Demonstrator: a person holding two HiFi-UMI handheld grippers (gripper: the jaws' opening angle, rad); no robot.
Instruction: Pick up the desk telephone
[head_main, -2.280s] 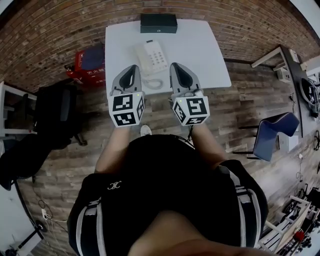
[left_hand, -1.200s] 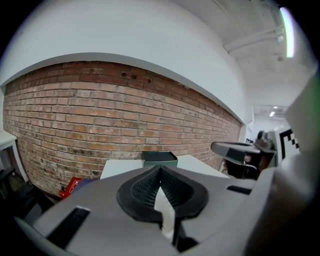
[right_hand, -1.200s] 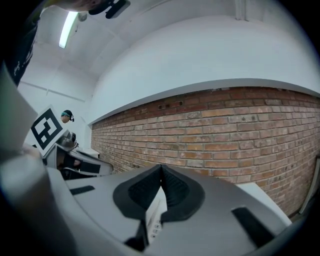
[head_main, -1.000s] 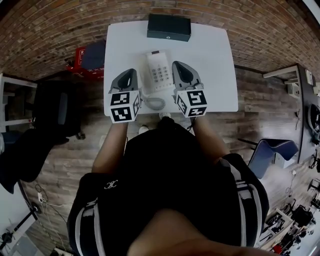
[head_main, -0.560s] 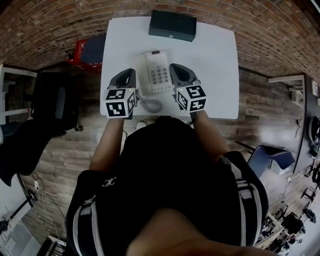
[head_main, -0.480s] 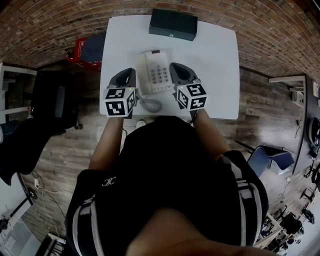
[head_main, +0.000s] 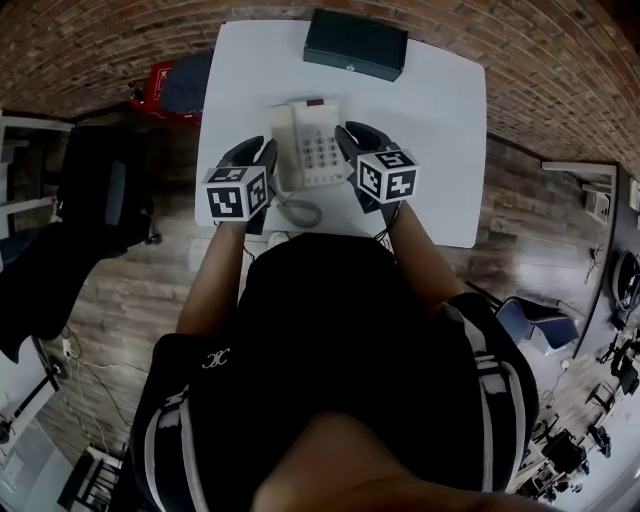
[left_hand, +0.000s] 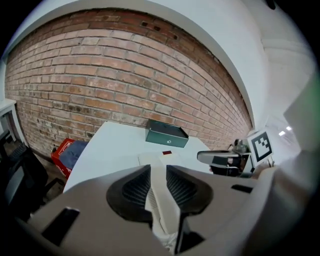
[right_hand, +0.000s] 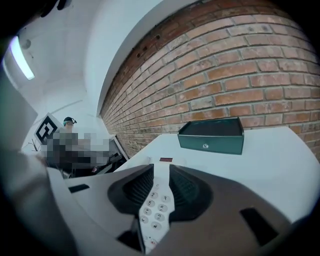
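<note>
A white desk telephone (head_main: 312, 145) with a keypad lies on the white table (head_main: 440, 120), its coiled cord (head_main: 298, 210) trailing toward the near edge. My left gripper (head_main: 262, 152) sits at the phone's left side, over the handset. Its jaws are opening, and in the left gripper view (left_hand: 158, 172) the handset (left_hand: 160, 192) shows through the narrow gap, not pressed. My right gripper (head_main: 350, 133) is at the phone's right edge. Its jaws are opening too; in the right gripper view (right_hand: 161, 176) the keypad (right_hand: 154, 210) shows between them, untouched.
A dark green box (head_main: 355, 45) stands at the table's far edge against the brick wall. On the floor to the left are a red crate (head_main: 168, 88) and a black chair (head_main: 100, 190). A blue chair (head_main: 520, 320) stands to the right.
Both grippers have come down and forward until they flank the telephone. Their marker cubes now sit lower over the table's near edge.
</note>
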